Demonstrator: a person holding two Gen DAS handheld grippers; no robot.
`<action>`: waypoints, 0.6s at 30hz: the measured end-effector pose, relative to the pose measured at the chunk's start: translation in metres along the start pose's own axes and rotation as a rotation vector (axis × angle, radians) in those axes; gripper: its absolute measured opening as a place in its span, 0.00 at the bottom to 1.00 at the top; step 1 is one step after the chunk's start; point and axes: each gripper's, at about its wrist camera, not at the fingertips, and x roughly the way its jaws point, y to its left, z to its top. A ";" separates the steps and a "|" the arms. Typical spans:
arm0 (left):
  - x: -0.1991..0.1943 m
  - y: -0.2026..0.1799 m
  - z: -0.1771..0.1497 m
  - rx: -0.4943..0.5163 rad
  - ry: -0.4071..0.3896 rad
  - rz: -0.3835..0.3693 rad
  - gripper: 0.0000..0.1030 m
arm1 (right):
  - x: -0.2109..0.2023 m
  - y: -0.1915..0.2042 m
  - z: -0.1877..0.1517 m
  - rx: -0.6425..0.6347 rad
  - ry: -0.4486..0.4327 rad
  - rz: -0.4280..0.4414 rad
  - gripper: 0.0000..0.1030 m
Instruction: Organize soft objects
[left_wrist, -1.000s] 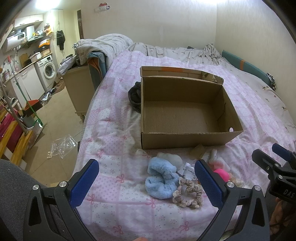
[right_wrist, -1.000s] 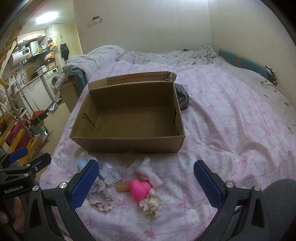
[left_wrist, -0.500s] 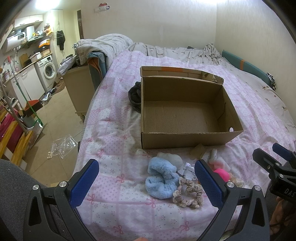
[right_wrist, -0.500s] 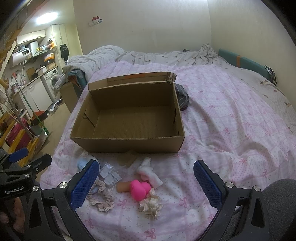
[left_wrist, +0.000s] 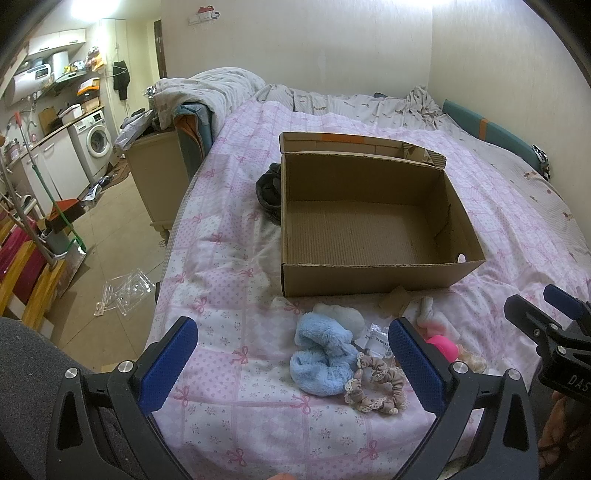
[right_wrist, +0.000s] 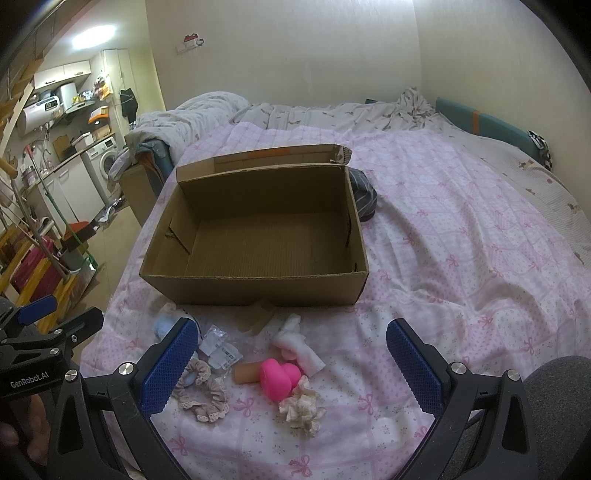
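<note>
I see the open brown cardboard box (right_wrist: 258, 236) on the pink patterned quilt (right_wrist: 461, 236), with a dark bundle of cloth (right_wrist: 364, 199) touching its far right corner. Before the box lie, left to right, a fluffy light-blue scrunchie (left_wrist: 321, 358), a beige lace-edged scrunchie (right_wrist: 203, 395), a pink heart-shaped toy (right_wrist: 279, 378) and a cream ruffled scrunchie (right_wrist: 303, 406).
</note>
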 end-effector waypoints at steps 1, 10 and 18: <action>0.000 0.000 0.000 0.000 0.000 0.000 1.00 | 0.000 0.000 0.000 0.000 0.000 0.000 1.00; 0.000 0.000 0.000 0.000 0.000 0.001 1.00 | 0.000 0.000 0.000 0.000 -0.001 0.000 1.00; 0.000 0.000 0.000 0.001 0.000 0.001 1.00 | 0.000 0.000 0.000 0.001 -0.002 0.001 1.00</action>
